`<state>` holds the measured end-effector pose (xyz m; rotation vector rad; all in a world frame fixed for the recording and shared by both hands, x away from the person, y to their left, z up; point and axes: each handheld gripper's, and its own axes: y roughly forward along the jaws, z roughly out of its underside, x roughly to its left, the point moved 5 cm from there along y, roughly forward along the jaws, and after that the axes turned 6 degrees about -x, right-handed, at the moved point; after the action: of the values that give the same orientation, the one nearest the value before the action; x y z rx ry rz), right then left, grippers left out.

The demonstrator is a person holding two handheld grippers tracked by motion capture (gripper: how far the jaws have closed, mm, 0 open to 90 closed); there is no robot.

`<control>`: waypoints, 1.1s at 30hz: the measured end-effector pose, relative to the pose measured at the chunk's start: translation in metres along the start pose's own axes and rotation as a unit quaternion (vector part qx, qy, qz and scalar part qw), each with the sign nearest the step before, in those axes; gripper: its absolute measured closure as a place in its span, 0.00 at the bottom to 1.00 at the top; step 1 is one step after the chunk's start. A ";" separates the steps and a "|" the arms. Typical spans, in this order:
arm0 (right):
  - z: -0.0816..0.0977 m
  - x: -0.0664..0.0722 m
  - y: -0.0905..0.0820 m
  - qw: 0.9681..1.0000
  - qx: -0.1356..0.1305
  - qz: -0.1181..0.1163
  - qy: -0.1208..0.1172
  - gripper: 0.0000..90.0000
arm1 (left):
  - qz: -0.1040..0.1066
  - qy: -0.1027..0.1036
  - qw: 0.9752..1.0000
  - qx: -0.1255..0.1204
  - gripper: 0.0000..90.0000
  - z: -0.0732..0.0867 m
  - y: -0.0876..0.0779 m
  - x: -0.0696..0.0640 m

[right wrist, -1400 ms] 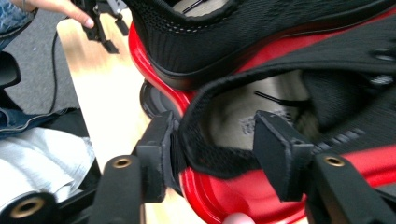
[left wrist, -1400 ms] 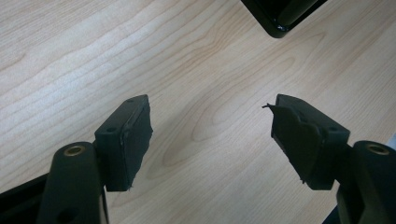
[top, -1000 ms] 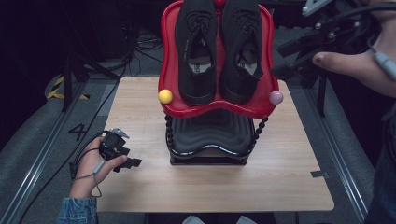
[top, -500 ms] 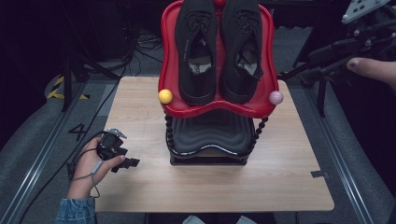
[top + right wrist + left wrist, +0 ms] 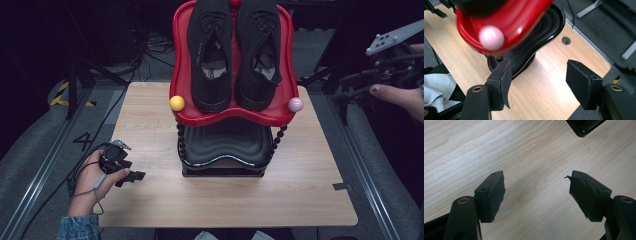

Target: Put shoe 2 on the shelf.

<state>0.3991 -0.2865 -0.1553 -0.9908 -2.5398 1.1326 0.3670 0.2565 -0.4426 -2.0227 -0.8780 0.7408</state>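
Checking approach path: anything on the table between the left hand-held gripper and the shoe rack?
Nothing: bare wood between the left hand-held gripper and the shoe rack, seen in the high view.

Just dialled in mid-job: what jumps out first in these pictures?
The pair of black shoes stands out first, side by side on the red upper tray of a two-tier rack at the middle of the wooden table, with a black lower tray beneath. A yellow ball and a pink ball cap the red tray's front corners. The left gripper rests open near the table's left edge; the right gripper, jaws just opened and empty, looks toward the pink ball.
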 end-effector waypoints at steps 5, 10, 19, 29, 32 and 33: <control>0.033 -0.013 0.025 1.000 0.010 -0.001 0.022 0.41 | -0.002 -0.002 1.000 0.001 0.32 0.001 0.000 0.001; 0.067 -0.022 0.050 0.999 0.010 0.001 0.049 0.40 | -0.002 -0.004 1.000 0.002 0.32 0.003 0.001 0.001; 0.115 -0.032 0.079 0.996 0.021 0.000 0.091 0.38 | -0.004 -0.003 1.000 0.007 0.32 0.003 0.002 0.002; 0.155 -0.029 0.115 0.993 0.020 -0.012 0.117 0.37 | 0.000 -0.003 1.000 -0.019 0.33 0.000 -0.001 0.001; 0.166 -0.027 0.127 0.992 0.014 -0.023 0.122 0.36 | -0.004 -0.007 0.999 -0.039 0.33 -0.003 -0.006 0.001; 0.169 -0.026 0.129 0.992 0.016 -0.023 0.124 0.36 | -0.009 -0.007 0.999 -0.045 0.33 -0.003 -0.009 0.000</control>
<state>0.4129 -0.3409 -0.3621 -0.9929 -2.3287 0.9698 0.3664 0.2598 -0.4332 -2.0878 -0.9515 0.7191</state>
